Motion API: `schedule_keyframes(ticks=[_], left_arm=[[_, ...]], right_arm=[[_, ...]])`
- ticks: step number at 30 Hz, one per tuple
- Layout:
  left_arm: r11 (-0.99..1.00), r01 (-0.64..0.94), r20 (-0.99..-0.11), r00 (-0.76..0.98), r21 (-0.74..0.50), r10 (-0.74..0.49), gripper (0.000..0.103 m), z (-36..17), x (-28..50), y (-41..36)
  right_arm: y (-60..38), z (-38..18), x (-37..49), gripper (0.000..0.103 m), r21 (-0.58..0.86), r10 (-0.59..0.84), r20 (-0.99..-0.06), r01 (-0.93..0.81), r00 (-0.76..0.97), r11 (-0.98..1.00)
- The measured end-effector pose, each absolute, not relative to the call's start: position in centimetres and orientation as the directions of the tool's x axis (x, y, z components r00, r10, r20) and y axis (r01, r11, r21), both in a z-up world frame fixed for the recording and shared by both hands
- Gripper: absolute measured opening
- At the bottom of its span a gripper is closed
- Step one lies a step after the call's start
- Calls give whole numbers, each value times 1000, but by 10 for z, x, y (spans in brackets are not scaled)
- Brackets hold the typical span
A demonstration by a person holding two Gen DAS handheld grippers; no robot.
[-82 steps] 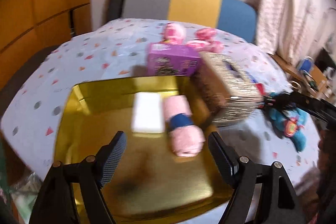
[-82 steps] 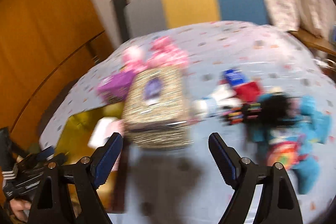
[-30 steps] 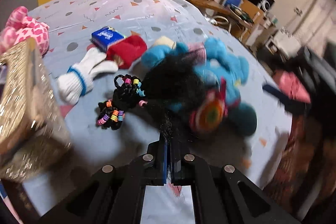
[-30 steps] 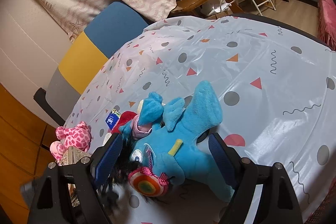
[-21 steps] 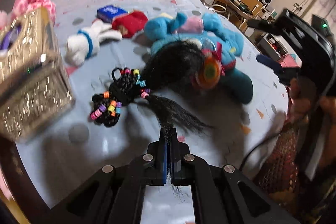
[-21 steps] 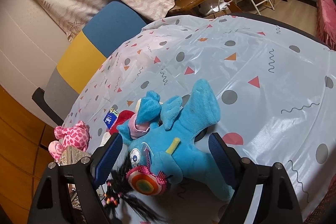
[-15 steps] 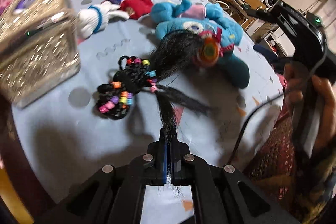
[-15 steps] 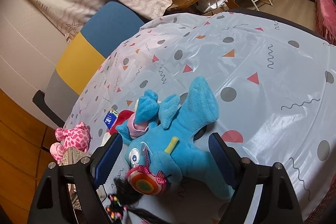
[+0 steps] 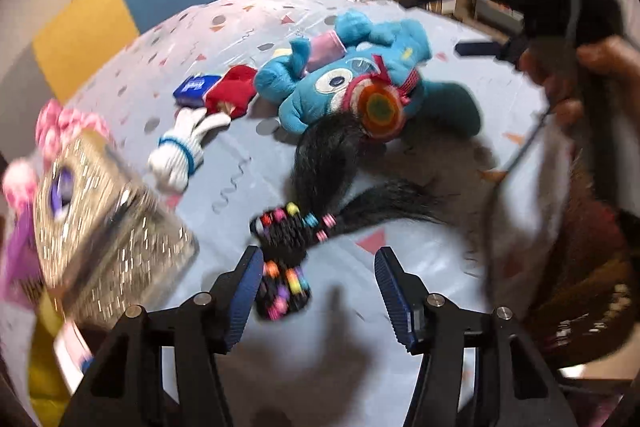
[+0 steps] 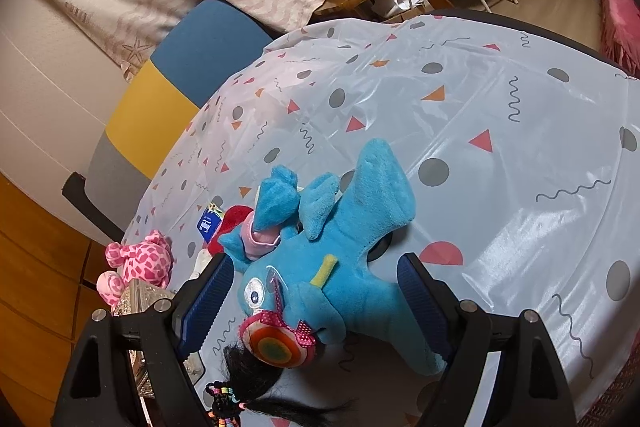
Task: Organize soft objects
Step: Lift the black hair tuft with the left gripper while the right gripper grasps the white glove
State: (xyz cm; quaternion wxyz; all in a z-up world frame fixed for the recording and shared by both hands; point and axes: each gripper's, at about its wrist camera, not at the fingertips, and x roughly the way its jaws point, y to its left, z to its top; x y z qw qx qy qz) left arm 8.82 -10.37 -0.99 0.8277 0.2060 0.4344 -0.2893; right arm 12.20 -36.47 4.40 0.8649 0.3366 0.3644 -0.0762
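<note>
Black synthetic hair, a beaded hairpiece (image 9: 298, 227), lies limp on the patterned tablecloth (image 9: 248, 27) beneath the left gripper (image 9: 318, 291), whose jaws are opening off it. Light, slippery: likely best pinched at the beads. Right gripper (image 10: 316, 291) gapes over a blue plush toy (image 10: 320, 267).

Both tools share one build: the left gripper (image 9: 318, 283) and the right gripper (image 10: 314, 297) have black, angular plastic arms with a round silver screw at each joint. Their fingers (image 9: 245, 291) carry dark blue ribbed pads. A thin black cable (image 9: 516, 163) hangs below the hand (image 9: 588, 79) at the far right.
</note>
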Motion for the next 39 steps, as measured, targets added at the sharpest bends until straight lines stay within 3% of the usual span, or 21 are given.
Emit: schedule_keyframes(ticks=[4, 7, 8, 9, 10, 11, 14, 16, 18, 26, 33, 39], left_arm=[[711, 679, -848, 474, 181, -237, 60, -26, 107, -127], [677, 698, -845, 490, 233, -214, 75, -36, 117, -143], [672, 699, -845, 494, 245, -206, 75, -39, 120, -147], [665, 705, -852, 484, 245, -200, 73, -44, 124, -150], [663, 707, -856, 479, 246, -193, 58, -48, 126, -153], [664, 704, -856, 482, 253, -185, 36, -52, 126, -155], [682, 674, -828, 531, 284, -181, 26, -50, 120, -150], [719, 657, -831, 515, 226, -209, 25, -42, 116, -138], [764, 621, -836, 503, 174, -219, 25, -37, 110, -125], [867, 496, -834, 500, 55, -234, 24, -26, 77, -78], [897, 441, -821, 498, -39, -280, 23, -18, 63, -52], [894, 441, -805, 503, -76, -316, 23, -17, 52, -42]], right_arm=[[-365, 43, 122, 86, 526, 113, -684, 380, 721, 761], [-365, 43, 123, 86, 523, 114, -687, 380, 718, 763], [-364, 43, 124, 86, 523, 114, -688, 380, 717, 763], [-364, 42, 124, 86, 523, 115, -689, 381, 716, 763], [-364, 42, 124, 86, 522, 115, -689, 380, 715, 764], [-364, 43, 124, 86, 521, 115, -689, 380, 715, 764], [-363, 43, 124, 86, 520, 116, -688, 375, 716, 767], [-360, 43, 126, 86, 516, 120, -688, 365, 716, 775], [-357, 45, 126, 74, 514, 133, -684, 345, 717, 785], [-335, 47, 134, 60, 533, 245, -670, 224, 701, 816], [-282, 46, 158, 61, 654, 524, -625, 22, 579, 756], [-229, 30, 212, 67, 724, 643, -626, 21, 440, 690]])
